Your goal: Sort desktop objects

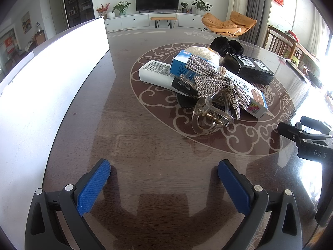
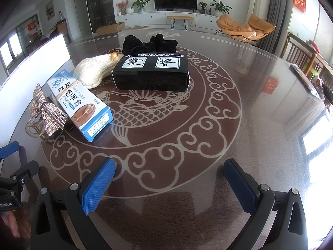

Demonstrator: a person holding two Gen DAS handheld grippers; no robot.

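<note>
The left claw (image 1: pixel 164 171) is held wide apart above the dark, patterned tabletop (image 1: pixel 145 145), with nothing between its blue pads (image 1: pixel 93 187). The right claw (image 2: pixel 169 171) is likewise spread wide and empty, low over the tabletop near its front edge; part of it is also seen at the right edge of the left wrist view.

The things to be sorted are gathered in 1 cluster on the round fish-and-cloud ornament of the tabletop, ahead of both claws. A blue and white carton (image 2: pixel 80 106) lies flat, pointing toward the right claw. A rhinestone bow hair clip (image 1: pixel 210 81) with a clear plastic clamp and metal spring is draped against the carton, nearest to the left claw. Under the carton's far end, a white flat device (image 1: pixel 155 74) with printed text is seen in the left wrist view. A cream knitted pouch (image 2: pixel 93 73) lies behind the carton, touching a black box (image 2: pixel 150 73) that carries 2 white labels. A black velvet scrunchie (image 2: pixel 149 43) rests just behind the black box.

A tall white panel (image 1: pixel 52 73) stands along the left side of the tabletop, well apart from the cluster.
</note>
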